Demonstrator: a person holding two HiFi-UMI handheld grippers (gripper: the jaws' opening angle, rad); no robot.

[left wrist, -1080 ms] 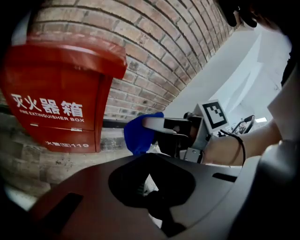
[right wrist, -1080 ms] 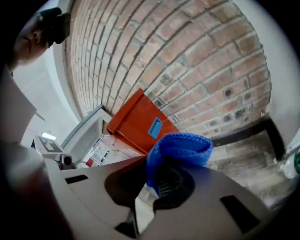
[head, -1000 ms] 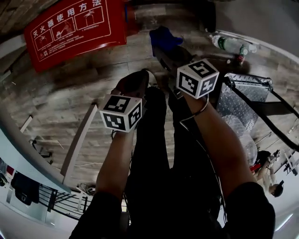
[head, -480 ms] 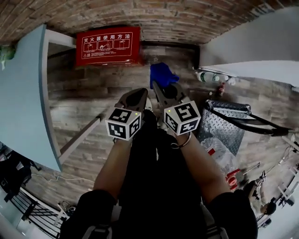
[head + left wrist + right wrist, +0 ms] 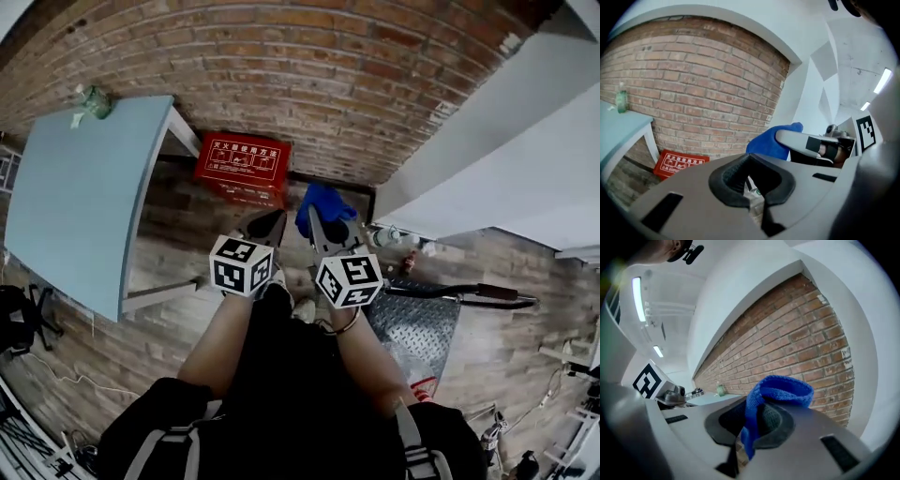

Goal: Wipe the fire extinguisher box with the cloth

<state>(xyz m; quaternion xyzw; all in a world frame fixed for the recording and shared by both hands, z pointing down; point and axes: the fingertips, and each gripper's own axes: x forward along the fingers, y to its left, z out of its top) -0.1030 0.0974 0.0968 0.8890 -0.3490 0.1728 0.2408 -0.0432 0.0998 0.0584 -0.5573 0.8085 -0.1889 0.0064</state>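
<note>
**A:** Right, where is the cloth held?

**B:** The blue terry cloth (image 5: pixel 777 391) is pinched in the closed jaws of the right gripper (image 5: pixel 754 427), with a fold standing up above the pads. The left gripper (image 5: pixel 750 183) has its jaws brought together, and nothing is seen between them.

**A:** And the box?

**B:** The red rectangular fire extinguisher box with white print (image 5: pixel 244 161) is seen low against the brown brick wall (image 5: pixel 309 84), just beside the pale blue table (image 5: pixel 80 197). It is well apart from both grippers and has not been touched yet.

**A:** How is this step done well?

**B:** It is judged to be the approach. The right gripper should be lowered towards the printed face. The loose fold should be laid flat on it, so the cloth rubs the surface and not the jaw tips. A firm pinch is needed, as only a narrow strip looks clamped and it could be dragged out. Long, overlapping strokes are advised. If the box slides, it could be steadied with the left gripper.
</note>
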